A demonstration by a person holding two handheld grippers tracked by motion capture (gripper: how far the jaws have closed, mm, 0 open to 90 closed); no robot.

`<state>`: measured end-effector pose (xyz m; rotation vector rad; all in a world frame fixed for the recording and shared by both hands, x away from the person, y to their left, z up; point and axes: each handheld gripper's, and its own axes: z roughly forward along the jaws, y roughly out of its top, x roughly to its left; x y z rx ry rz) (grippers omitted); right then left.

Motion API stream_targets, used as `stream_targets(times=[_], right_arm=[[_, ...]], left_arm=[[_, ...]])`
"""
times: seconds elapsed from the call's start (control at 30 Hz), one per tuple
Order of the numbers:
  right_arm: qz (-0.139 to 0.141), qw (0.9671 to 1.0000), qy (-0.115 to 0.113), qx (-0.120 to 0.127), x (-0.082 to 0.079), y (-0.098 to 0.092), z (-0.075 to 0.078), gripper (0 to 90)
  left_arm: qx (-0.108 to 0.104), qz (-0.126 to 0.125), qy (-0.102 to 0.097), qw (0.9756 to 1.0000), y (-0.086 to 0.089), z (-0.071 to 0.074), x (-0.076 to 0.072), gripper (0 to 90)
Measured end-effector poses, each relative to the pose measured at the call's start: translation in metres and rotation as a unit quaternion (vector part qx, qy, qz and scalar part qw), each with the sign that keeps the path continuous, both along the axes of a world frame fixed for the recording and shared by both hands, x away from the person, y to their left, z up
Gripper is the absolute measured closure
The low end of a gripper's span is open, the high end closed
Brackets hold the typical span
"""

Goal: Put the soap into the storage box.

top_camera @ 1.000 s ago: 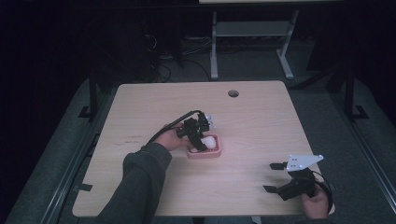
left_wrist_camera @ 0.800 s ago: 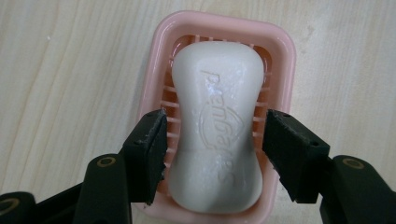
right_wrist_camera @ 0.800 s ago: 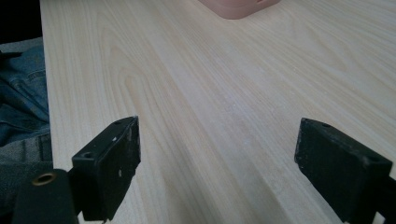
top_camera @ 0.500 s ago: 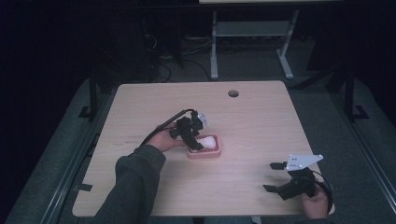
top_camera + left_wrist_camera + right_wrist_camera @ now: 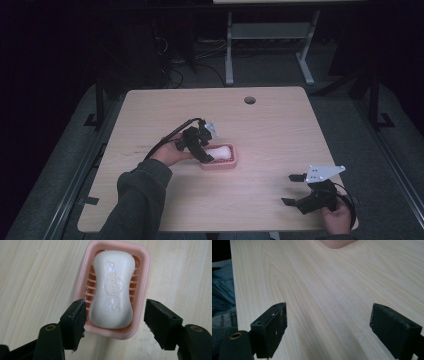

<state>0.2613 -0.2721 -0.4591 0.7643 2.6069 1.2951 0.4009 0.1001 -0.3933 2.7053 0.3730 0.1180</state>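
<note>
A white bar of soap (image 5: 113,292) lies lengthwise in a pink ribbed soap dish (image 5: 143,290) near the table's middle. My left gripper (image 5: 115,308) is open over the dish's near end. Its jaws have just been opening and now stand on either side of the soap without pressing on it. From above, the left gripper (image 5: 204,150) sits at the left end of the dish (image 5: 222,165), with the soap (image 5: 221,151) beside it. My right gripper (image 5: 291,189) rests open near the table's front right corner, nothing between its fingers (image 5: 274,325). The dish's edge (image 5: 338,243) shows far ahead of it.
The wooden table (image 5: 280,135) has a round cable hole (image 5: 249,100) at the back. A metal stand (image 5: 230,50) and cables sit on the floor beyond it. Blue jeans (image 5: 222,297) show past the table's near edge.
My left gripper's jaws have widened and the hand has drawn back slightly to the left, leaving the soap in the dish. The right hand has kept still.
</note>
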Motion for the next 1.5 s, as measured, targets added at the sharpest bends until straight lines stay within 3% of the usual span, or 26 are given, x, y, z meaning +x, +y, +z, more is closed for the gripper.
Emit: stream_targets(times=[0.8, 1.1, 1.5], right_arm=[[-0.008, 1.0, 0.001, -0.003, 0.001, -0.001, 0.0, 14.1], [-0.011, 0.9999, 0.003, -0.004, 0.002, -0.002, -0.001, 14.0], [-0.016, 0.9998, 0.006, -0.006, 0.001, -0.003, -0.002, 14.1]], left_arm=[[-0.013, 0.006, -0.011, 0.9998, 0.022, 0.002, -0.021, 31.7], [-0.018, -0.002, -0.029, 0.9994, 0.026, 0.009, -0.034, 31.4], [-0.024, 0.007, -0.021, 0.9995, 0.043, 0.001, -0.044, 31.2]])
